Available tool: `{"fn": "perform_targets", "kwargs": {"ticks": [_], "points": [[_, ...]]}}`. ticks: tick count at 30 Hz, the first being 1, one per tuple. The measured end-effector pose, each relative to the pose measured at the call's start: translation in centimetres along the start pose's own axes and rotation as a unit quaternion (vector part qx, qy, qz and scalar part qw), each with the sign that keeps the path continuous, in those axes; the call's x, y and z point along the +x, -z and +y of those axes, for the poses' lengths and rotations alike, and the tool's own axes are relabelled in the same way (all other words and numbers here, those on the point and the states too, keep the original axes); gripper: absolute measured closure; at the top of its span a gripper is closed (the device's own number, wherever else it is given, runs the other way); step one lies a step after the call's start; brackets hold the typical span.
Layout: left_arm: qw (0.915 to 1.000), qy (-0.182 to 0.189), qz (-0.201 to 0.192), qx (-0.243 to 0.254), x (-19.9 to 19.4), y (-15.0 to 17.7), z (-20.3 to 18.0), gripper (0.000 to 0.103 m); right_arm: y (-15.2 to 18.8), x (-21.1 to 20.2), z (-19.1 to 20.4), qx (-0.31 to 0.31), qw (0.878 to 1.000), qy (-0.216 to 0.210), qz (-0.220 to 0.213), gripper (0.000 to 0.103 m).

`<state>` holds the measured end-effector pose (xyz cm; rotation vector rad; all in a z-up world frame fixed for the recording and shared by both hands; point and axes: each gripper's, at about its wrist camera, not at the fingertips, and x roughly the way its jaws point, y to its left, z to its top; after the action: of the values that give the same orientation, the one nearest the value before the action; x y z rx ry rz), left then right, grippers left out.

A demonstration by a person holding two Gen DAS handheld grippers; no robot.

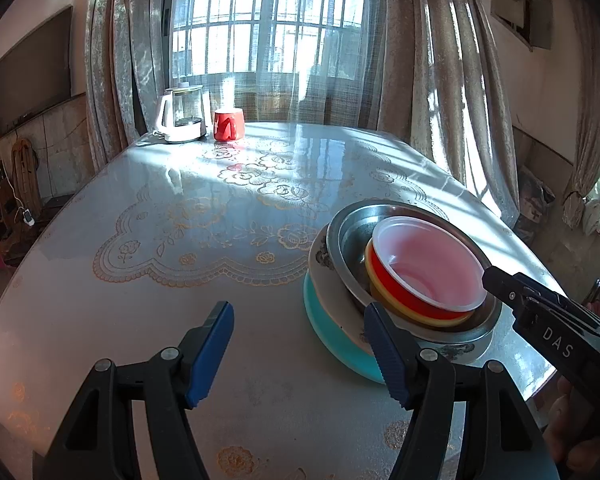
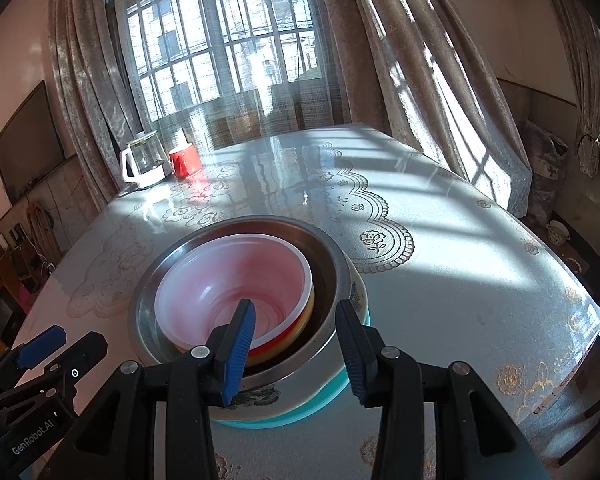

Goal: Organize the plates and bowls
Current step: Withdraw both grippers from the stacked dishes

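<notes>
A stack stands on the table: a teal plate (image 1: 332,344) at the bottom, a white flowered plate (image 1: 320,258), a steel bowl (image 1: 348,236), a yellow bowl rim (image 1: 420,314) and a red bowl (image 1: 428,264) with a white inside on top. It also shows in the right wrist view, with the steel bowl (image 2: 328,252) around the red bowl (image 2: 236,284). My left gripper (image 1: 300,352) is open and empty, just left of the stack. My right gripper (image 2: 296,344) is open over the stack's near edge; its left finger (image 2: 240,344) hangs over the red bowl's rim.
A glass kettle (image 1: 182,114) and a red mug (image 1: 229,124) stand at the table's far left. The table (image 1: 180,240) has a glossy flowered cover. Curtains and a window are behind. The table's right edge (image 2: 580,300) is close to the stack.
</notes>
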<state>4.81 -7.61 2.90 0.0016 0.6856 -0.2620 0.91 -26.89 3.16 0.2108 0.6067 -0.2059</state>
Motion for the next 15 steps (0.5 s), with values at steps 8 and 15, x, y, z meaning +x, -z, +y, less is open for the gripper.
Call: {"fn": "perform_targets", "kwargs": {"ticks": [8, 15], "points": [[1.0, -0.001, -0.002, 0.002, -0.1, -0.02, -0.09, 0.031, -0.07, -0.03, 0.13, 0.0, 1.0, -0.002, 0.001, 0.061], [1.0, -0.002, -0.003, 0.003, -0.15, -0.1, -0.09, 0.03, -0.17, 0.03, 0.14, 0.002, 1.0, -0.002, 0.001, 0.061]]}}
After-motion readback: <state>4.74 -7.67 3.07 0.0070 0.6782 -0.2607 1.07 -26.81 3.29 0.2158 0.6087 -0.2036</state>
